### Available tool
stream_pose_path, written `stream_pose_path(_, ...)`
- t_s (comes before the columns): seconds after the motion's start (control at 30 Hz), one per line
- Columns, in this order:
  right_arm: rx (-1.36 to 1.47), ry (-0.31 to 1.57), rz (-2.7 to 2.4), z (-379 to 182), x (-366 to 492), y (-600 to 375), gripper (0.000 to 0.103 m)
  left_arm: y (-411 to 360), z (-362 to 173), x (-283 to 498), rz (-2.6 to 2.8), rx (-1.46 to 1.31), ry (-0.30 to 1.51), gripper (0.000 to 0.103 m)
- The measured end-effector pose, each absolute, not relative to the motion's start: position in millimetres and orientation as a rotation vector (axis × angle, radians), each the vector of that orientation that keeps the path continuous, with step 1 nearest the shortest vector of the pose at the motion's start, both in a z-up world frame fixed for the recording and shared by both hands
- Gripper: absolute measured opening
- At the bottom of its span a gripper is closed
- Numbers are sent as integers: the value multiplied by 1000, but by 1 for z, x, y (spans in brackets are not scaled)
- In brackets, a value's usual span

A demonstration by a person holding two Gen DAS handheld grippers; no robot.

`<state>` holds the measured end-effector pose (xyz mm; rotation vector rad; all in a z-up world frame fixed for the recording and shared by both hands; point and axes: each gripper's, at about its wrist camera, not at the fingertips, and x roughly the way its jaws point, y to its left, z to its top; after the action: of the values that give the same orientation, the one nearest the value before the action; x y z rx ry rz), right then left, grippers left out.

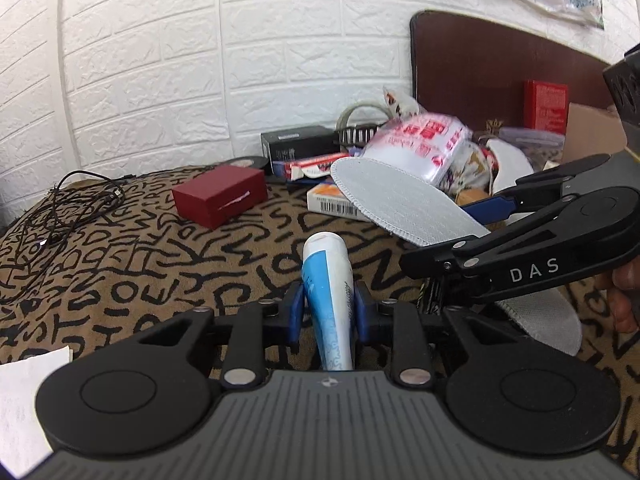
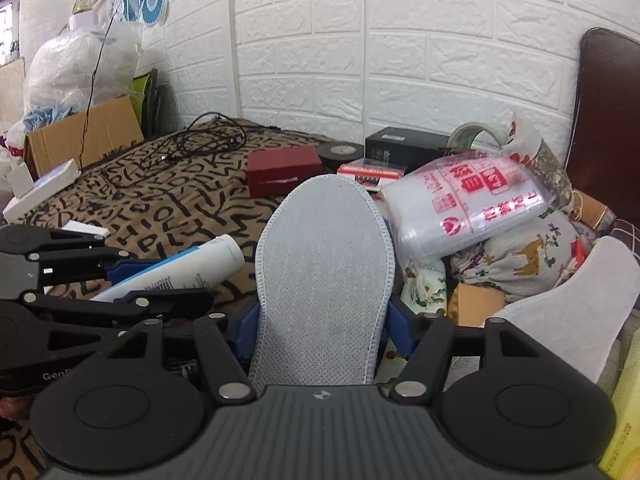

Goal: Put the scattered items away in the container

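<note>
The left gripper is closed on a white and blue tube; its blue pads press on both sides of the tube, and the white cap end points away from the camera, over the patterned cover. In the right wrist view the same tube lies tilted between the fingers of the left gripper, just to the left of the grey insole.

The right gripper is closed on a grey insole. The blue pads touch the two long edges of the insole, and its rounded toe end rises toward the pile of things at the wall. In the left wrist view this insole passes to the right of the tube, and the right gripper comes in from the right edge.

Behind the insole, a red box lies on the cover, well apart from the tube. A black box stands at the white brick wall, behind the red box. A clear bag with red print rests just to the right of the toe of the insole, on top of other soft things. A second grey insole lies to the right of the held one. A tangle of black cable lies far to the left of the tube. A cardboard box stands at the left edge of the cover, beyond the cable.
</note>
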<state>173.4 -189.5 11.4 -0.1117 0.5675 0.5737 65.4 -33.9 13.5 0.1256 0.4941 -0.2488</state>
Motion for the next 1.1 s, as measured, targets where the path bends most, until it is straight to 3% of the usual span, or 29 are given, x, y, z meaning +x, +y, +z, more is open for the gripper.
stream_pose_path(0.53,-92,396,509,89,140,-241,63,-84,81,54,-371,168,343,26)
stream_pose_path(0.83,-63,327,291,128,99,-356,63,-194,115,61,-597,212,261,26)
stream_pose_path(1.1,0,393,47,110,74,-460,63,-291,106,68,-758,302,297,26)
